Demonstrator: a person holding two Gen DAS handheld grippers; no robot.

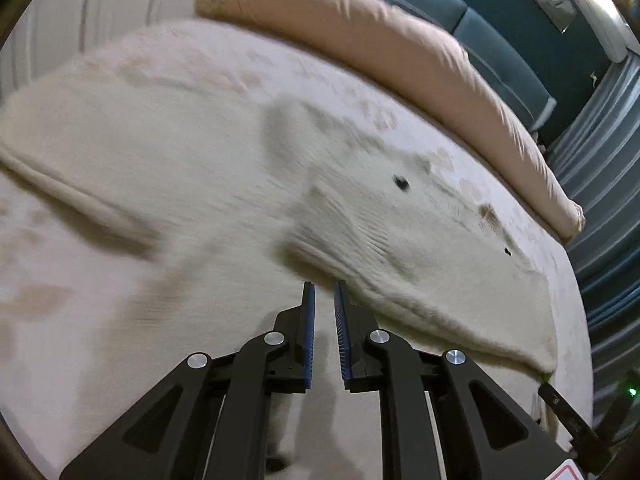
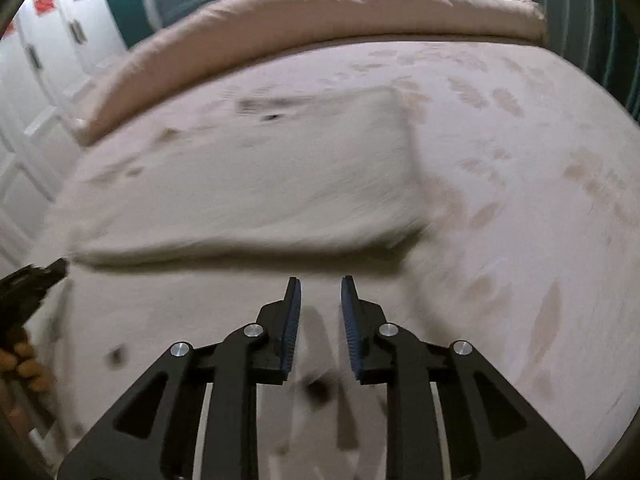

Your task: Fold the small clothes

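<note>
A cream knit garment (image 1: 224, 168) lies spread on the bed, with small dark spots on it; it also shows in the right wrist view (image 2: 256, 184) as a flat, partly folded shape. My left gripper (image 1: 324, 292) hovers just short of the garment's near folded edge, jaws slightly apart, nothing between them. My right gripper (image 2: 320, 284) hovers just before the garment's near edge, jaws apart and empty. The tip of the right gripper (image 1: 560, 404) shows at the lower right of the left wrist view. The left gripper (image 2: 32, 284) shows at the left edge of the right wrist view.
The bed cover (image 2: 520, 200) is pale with faint leaf prints. A rolled pink duvet (image 1: 400, 48) lies along the far side. A teal headboard (image 1: 500, 32) stands behind it. White cupboard doors (image 2: 44, 48) stand to the left. The views are motion-blurred.
</note>
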